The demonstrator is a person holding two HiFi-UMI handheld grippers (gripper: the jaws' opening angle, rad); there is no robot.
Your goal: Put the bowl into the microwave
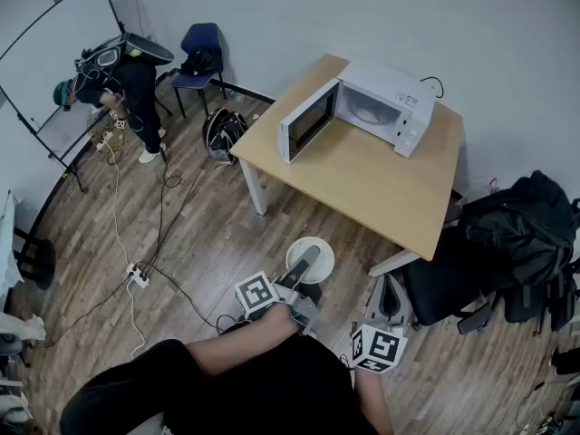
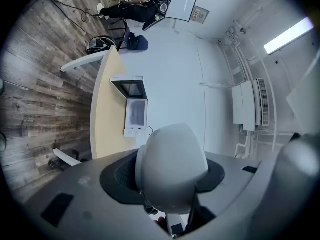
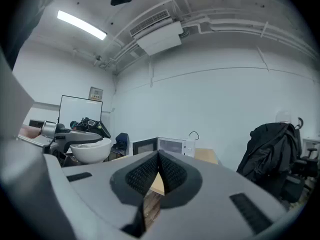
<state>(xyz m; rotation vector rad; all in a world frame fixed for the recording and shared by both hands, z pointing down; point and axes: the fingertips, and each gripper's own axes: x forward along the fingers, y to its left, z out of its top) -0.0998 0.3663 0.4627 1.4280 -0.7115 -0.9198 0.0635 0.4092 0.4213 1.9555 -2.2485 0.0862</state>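
The left tool [image 1: 308, 257] grips the rim of a round white bowl [image 1: 323, 263], held over the wooden floor [image 1: 208, 234] just short of the light wooden bench [image 1: 381, 188] — where a white microwave oven [image 1: 385, 107] stands, its door [image 1: 306, 120] open. The right tool [image 3: 157, 173] is closed on nothing.

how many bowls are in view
1. The white bowl is clamped in the left gripper, over the floor short of the table. None shows on the table or in the open microwave, though its inside is only partly visible.
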